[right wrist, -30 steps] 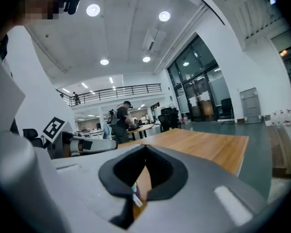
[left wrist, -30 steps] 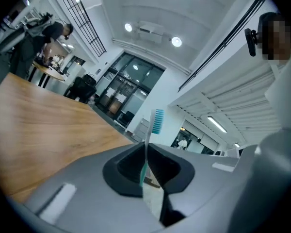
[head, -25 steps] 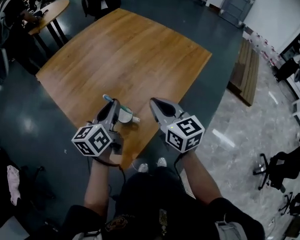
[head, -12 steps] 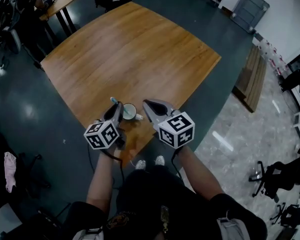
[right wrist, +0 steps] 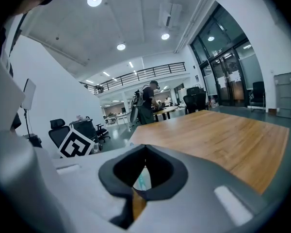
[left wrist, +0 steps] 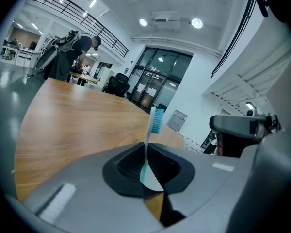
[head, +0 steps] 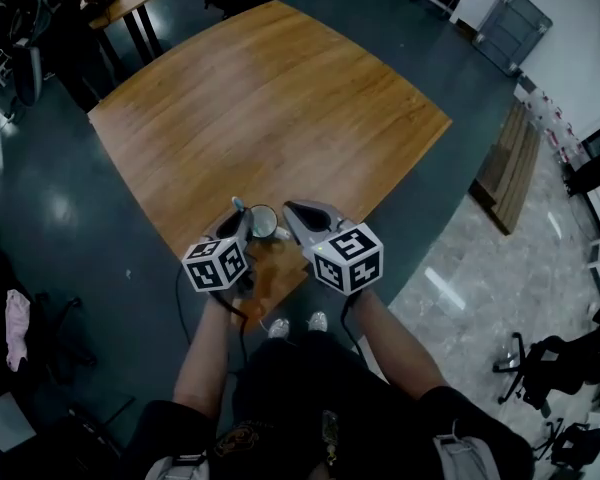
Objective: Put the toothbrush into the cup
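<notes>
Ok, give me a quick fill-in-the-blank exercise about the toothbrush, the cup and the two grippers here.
1. The left gripper pinches the toothbrush with its bristles pointing ____.
2. The cup sits on the table ____ the two grippers.
3. The right gripper is shut and holds ____.

Missing words: up; between; nothing.
</notes>
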